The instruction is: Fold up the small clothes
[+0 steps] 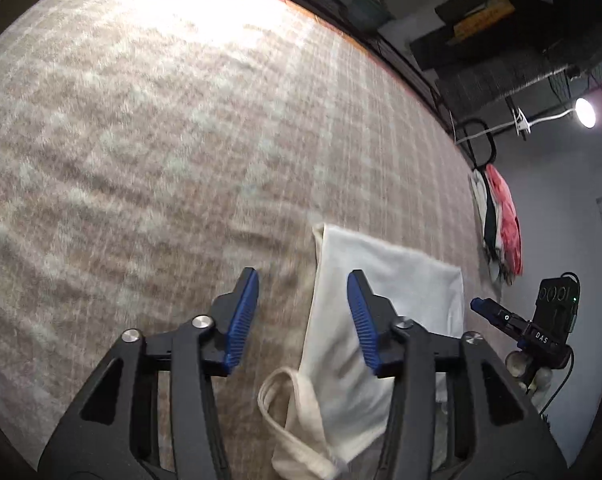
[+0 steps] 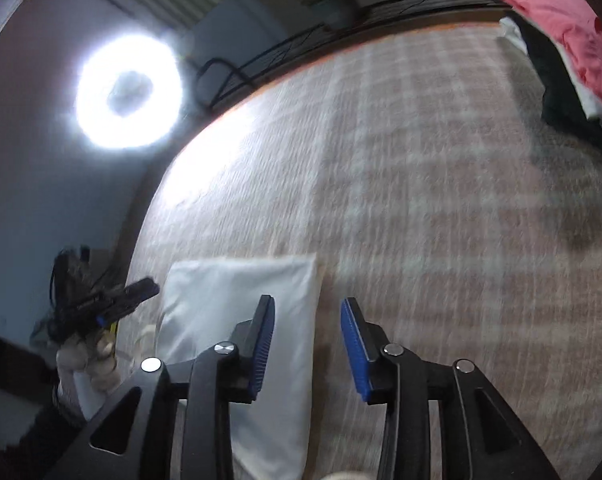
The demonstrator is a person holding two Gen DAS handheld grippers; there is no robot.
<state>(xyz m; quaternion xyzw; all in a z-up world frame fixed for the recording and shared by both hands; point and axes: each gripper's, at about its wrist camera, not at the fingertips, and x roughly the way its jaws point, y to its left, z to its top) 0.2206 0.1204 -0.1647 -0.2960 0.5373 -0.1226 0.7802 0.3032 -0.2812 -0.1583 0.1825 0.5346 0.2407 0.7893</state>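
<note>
The white garment (image 1: 385, 280), a small strapped top folded into a rough rectangle, lies flat on the plaid-covered bed (image 1: 161, 140) close to the near edge. Its looped cream straps (image 1: 277, 400) trail out at the near end, beside the folded body. The fold's far edge runs straight and its corners sit square on the cover; in the right wrist view the same garment (image 2: 237, 288) shows as a smooth pale panel.

Beyond the garment the bed cover stretches bare all the way to the far edge, where an orange border meets a dark metal rail (image 1: 433, 92). That leaves wide open room ahead and to both sides. A pile of clothes (image 2: 561, 40), pink on top with black and white beneath, sits at the far corner of the bed, well apart from the garment. A ring light (image 2: 129, 92) glares from beyond the bed's edge.

The left gripper (image 1: 303, 292) hovers above the garment's one long edge with its jaws spread and nothing between the blue pads. The right gripper (image 2: 307, 320) hovers over the opposite long edge, jaws likewise spread and empty, one pad above the cloth and the other above bare cover.
</note>
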